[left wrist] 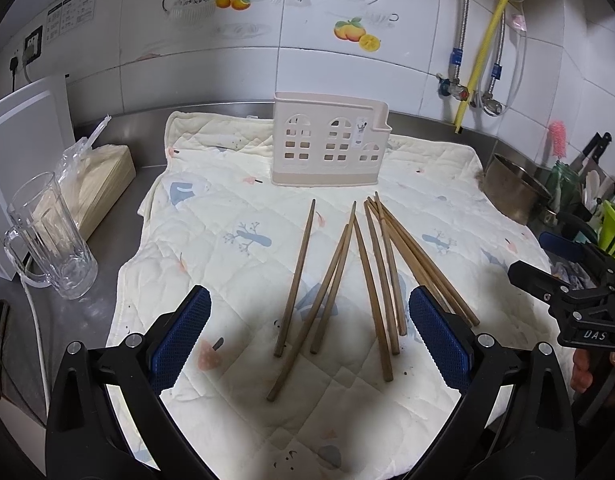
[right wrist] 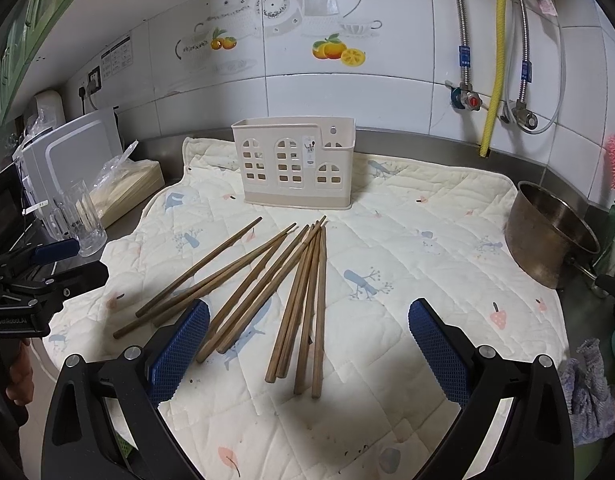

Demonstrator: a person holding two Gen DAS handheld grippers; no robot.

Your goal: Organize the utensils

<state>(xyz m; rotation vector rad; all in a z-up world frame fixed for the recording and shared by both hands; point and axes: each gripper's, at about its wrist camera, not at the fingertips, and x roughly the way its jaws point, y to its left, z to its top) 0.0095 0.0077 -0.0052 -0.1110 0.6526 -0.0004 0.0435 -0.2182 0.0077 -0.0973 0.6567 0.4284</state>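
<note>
Two hand-held grippers hover over a quilted cloth [right wrist: 427,208] spread on a steel kitchen counter [left wrist: 147,124], where brown wooden chopsticks [right wrist: 267,288] lie loose in a fan, their tips converging toward a cream utensil holder [right wrist: 293,160] with arched window cut-outs. The holder stands upright at the back of the cloth, near the tiled wall, with no chopsticks visible in it. The left gripper [left wrist: 309,332] has its blue-padded jaws wide apart above the near ends of the sticks, holding nothing; the right gripper [right wrist: 307,344] likewise has its jaws apart and empty. A glass mug [left wrist: 51,236] stands off the cloth at left, and a metal pot [right wrist: 551,232] rests at its right edge.
</note>
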